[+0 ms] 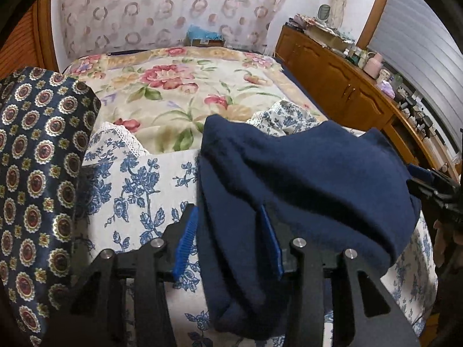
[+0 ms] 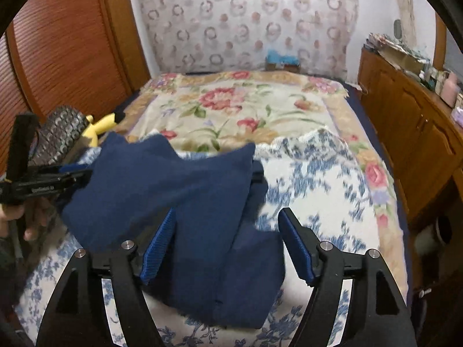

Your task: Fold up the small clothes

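Two sets of fingers stand apart over navy garment [image 2: 185, 202] on floral cloth [image 2: 318, 179], wooden cabinets [image 2: 405, 133] nearby.

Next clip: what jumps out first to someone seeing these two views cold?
A dark blue garment lies bunched on a blue-flowered white cloth at the near end of a bed with a floral blanket. The right claw stands open around its near end. A patterned navy fabric fills the left view's left side.

Bed [image 2: 385, 202]: floral blanket [image 2: 240, 107], blue-print cloth [image 2: 318, 179] on top, possibly yellow plush [image 2: 99, 128].
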{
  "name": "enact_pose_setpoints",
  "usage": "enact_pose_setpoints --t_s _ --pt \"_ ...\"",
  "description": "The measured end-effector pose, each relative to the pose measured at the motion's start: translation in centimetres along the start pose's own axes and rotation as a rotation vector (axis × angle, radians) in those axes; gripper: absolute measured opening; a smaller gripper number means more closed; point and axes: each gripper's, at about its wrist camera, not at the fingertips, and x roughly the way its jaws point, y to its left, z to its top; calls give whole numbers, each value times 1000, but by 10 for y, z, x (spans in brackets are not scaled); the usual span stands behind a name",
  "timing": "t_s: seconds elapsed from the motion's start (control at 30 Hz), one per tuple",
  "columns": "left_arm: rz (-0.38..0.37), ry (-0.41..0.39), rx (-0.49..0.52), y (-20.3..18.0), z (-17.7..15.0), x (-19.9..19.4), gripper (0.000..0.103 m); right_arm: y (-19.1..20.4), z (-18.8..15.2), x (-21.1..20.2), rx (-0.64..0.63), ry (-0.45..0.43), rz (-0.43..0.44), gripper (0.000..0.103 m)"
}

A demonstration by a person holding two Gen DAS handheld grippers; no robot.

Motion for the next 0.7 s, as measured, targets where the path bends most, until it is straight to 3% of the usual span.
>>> enact_pose_setpoints --t_s 0.17,0.33,0.43,0.53,0.63,0.7 --pt "6 17 12 2 -2 6 52 -2 -8 23 43 51 37 77" --pt "10 21 13 3 0 7 53 -5 -5 35 52 78 93 78" --pt "-1 20 4 2 0 7 53 0 -4 37 36 86 117 74" --pt "-12 13 14 -1 -1 7 49 4 -7 37 17 87 159 59" --pt "-34 12 28 -4 -2 7 37 6 -8 36 2 81 197 44" --pt "-38 10 37 -3 -2 6 23 6 -9 34 -16 65 209 34"
